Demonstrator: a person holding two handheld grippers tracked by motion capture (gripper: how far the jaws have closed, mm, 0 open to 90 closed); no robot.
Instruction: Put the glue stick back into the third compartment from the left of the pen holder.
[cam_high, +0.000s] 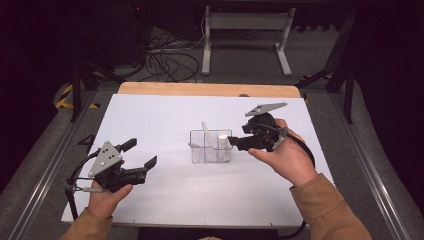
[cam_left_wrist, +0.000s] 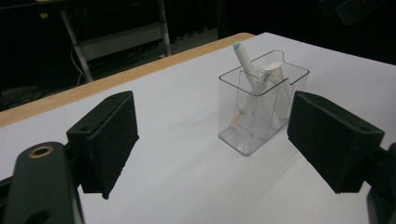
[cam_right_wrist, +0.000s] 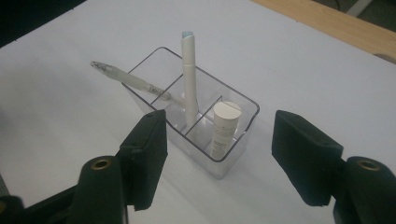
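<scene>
Right gripper view: right gripper (cam_right_wrist: 219, 154), jaws wide and empty, hangs just beside the clear divided organizer (cam_right_wrist: 159, 60) mid-table, holding white pen (cam_right_wrist: 189, 79), clear pen (cam_right_wrist: 126, 80), white tube (cam_right_wrist: 223, 128); left gripper (cam_high: 136, 159) gapes apart; seemingly nothing removed yet.

Right claw (cam_right_wrist: 219, 158) open, jaws spread wide at 7 and 4 o'clock, empty. Between them on the white table (cam_right_wrist: 327, 74), a clear divided organizer (cam_right_wrist: 233, 161). Inside: white pen (cam_right_wrist: 189, 79) upright, clear pen (cam_right_wrist: 126, 79) leaning toward 10 o'clock, white tube (cam_right_wrist: 223, 128) at the near corner.
</scene>
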